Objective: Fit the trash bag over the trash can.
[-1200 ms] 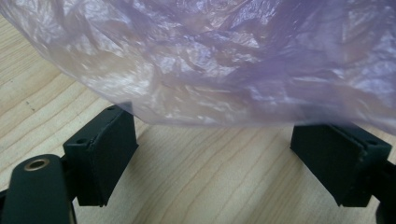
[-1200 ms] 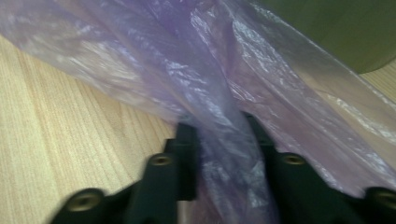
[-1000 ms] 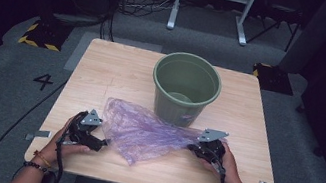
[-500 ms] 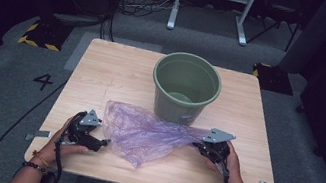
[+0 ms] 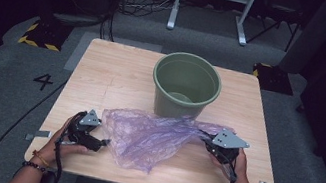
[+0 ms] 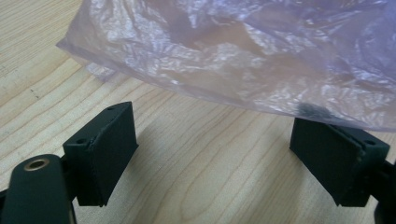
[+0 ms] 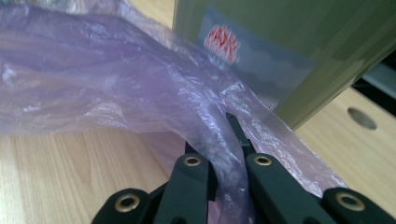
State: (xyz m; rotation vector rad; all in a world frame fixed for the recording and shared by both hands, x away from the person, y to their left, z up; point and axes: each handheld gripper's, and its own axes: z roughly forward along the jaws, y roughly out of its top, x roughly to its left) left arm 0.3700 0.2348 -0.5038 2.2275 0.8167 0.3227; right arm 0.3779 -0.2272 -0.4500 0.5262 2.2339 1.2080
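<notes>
A crumpled translucent purple plastic bag [image 5: 152, 138] lies across the front middle of the wooden table [image 5: 111, 82]. A green bucket [image 5: 186, 84] stands upright just behind it. My right gripper [image 5: 208, 141] is at the bag's right end, shut on a bunched strip of the bag [image 7: 219, 135], close beside the bucket's wall [image 7: 299, 51]. My left gripper [image 5: 103, 143] rests low at the bag's left edge, open. Its fingers [image 6: 105, 149] stand wide apart on the wood, with the bag's edge [image 6: 224, 70] just beyond them, touching the tip of the far finger.
A label with red print [image 7: 222, 44] is on the bucket's side. A round hole [image 7: 362, 117] is in the tabletop near the bucket. Grey floor surrounds the table, with a number 4 [image 5: 43, 81] at left and a white frame [image 5: 212, 3] behind.
The right gripper has pulled its end of the bag a little further right, stretching the bag out. The left gripper has stayed in place.
</notes>
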